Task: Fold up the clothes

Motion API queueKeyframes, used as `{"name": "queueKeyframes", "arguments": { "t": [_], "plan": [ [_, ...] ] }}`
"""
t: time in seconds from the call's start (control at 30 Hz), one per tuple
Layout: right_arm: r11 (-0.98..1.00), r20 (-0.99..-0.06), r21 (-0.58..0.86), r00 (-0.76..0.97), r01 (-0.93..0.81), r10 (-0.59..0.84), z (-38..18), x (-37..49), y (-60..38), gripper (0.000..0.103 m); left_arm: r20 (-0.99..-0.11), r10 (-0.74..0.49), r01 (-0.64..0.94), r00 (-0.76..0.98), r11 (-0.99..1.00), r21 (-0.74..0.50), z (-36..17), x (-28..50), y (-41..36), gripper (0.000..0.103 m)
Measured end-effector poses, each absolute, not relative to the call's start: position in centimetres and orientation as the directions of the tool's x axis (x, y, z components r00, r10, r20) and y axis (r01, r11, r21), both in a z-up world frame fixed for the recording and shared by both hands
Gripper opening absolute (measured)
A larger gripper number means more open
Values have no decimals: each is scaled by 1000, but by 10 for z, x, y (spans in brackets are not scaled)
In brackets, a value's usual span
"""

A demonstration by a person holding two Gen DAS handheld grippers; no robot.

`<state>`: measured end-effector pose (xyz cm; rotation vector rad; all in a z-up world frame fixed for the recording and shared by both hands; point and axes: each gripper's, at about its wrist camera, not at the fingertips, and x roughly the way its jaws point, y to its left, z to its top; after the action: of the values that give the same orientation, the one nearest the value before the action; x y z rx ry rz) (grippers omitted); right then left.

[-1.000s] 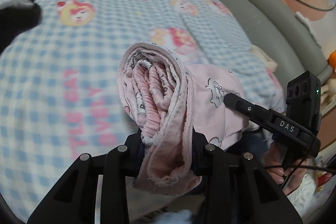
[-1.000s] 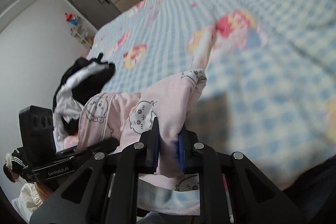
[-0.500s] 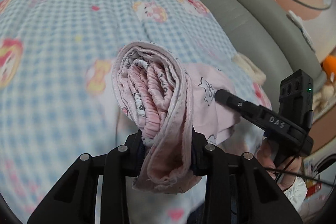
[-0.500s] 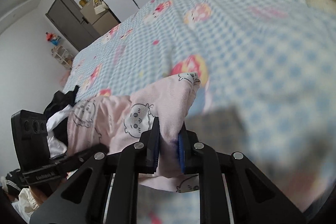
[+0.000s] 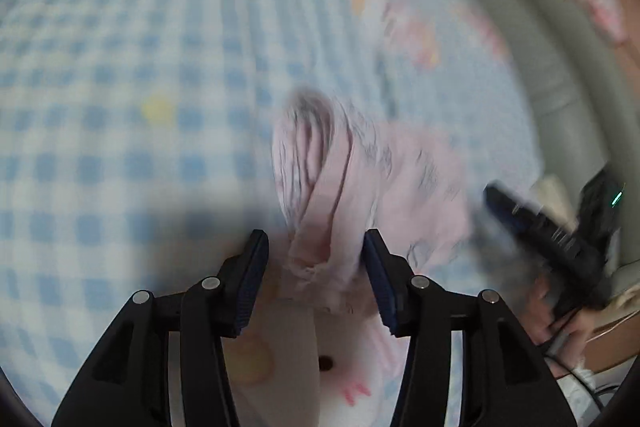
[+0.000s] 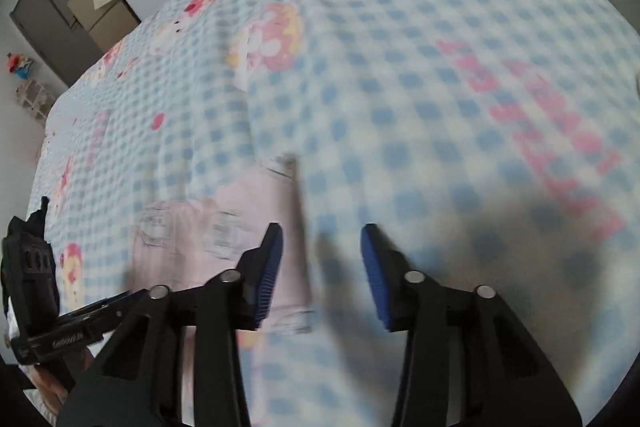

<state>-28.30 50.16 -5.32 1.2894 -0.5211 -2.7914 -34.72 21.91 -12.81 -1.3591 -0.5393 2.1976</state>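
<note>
A bedroom, with a blue-and-white checked bedspread [image 6: 420, 87] printed with pink cartoon figures running wide beneath both my tools. A second ago each of my hand-held grippers was clamped on the folded pink garment [image 5: 360, 179]; now both have let go. My left hand-held gripper [image 5: 314, 275] stands with its fingers spread, the bunched end of the cloth lying loose between them, at most brushing the right-hand pad; motion blur keeps me from saying more. My right hand-held gripper [image 6: 320, 267] is spread too, with nothing between its fingers, and the garment's near edge lies just to the left of its left finger. The bundle now rests on the bed, ahead of my left tool and to the left of my right one. I judge this piece folded and set down, so the next step is probably another item. There is wide open bedspread ahead and to the right of my right tool. To the right of my left tool the grey padded bed edge [image 5: 532, 39] curves close, and my other tool sits there as well, so room on that side is tight.
</note>
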Motion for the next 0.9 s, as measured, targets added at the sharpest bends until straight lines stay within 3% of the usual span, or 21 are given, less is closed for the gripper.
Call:
{"name": "queueKeyframes", "arguments": {
  "t": [0.07, 0.13, 0.23, 0.27, 0.3, 0.33, 0.37, 0.43, 0.53, 0.57, 0.67, 0.8, 0.83, 0.9],
  "plan": [
    [-948, -755, 287, -642, -139, -134, -67, -293, 507, 41, -635, 596, -248, -491, -794, -555, -106, -343, 214, 50],
    [-958, -770, 265, -622, -108, -143, -76, -302, 494, 40, -596, 643, -350, -481, -764, -542, -94, -346, 233, 49],
    [-971, -790, 235, -591, -44, -164, -89, -315, 469, 36, -688, 603, -408, -404, -792, -454, -111, -358, 267, 43],
    [-973, -815, 224, -559, -57, -155, -101, -319, 468, 34, -728, 569, -409, -383, -811, -418, -121, -364, 275, 36],
    [-973, -847, 212, -513, -91, -136, -117, -323, 470, 27, -767, 522, -387, -374, -839, -382, -131, -371, 274, 22],
    [-972, -863, 205, -489, -112, -126, -127, -324, 473, 23, -787, 494, -368, -369, -855, -364, -136, -375, 271, 18],
    [-974, -867, 193, -486, -121, -111, -128, -321, 476, 9, -781, 503, -352, -371, -854, -383, -132, -374, 264, 19],
    [-979, -866, 159, -494, -129, -75, -119, -310, 478, 6, -767, 521, -320, -375, -849, -420, -124, -373, 249, 20],
    [-983, -845, 125, -534, -137, -33, -92, -290, 476, 25, -735, 552, -308, -394, -833, -460, -104, -364, 233, 45],
    [-980, -838, 137, -544, -145, -37, -84, -284, 475, 34, -727, 550, -313, -411, -834, -454, -95, -359, 228, 47],
    [-973, -817, 191, -571, -130, -84, -59, -271, 470, 36, -712, 524, -318, -468, -851, -417, -67, -347, 209, 49],
    [-988, -774, 132, -632, -80, -52, -15, -256, 450, 40, -700, 456, -304, -550, -890, -341, -28, -331, 177, 62],
    [-989, -762, 126, -646, -79, -46, -4, -251, 443, 45, -695, 439, -299, -570, -898, -321, -18, -327, 168, 63],
    [-987, -741, 137, -670, -85, -45, 12, -244, 427, 73, -683, 403, -289, -609, -915, -283, 1, -319, 152, 70]
  ]
}}
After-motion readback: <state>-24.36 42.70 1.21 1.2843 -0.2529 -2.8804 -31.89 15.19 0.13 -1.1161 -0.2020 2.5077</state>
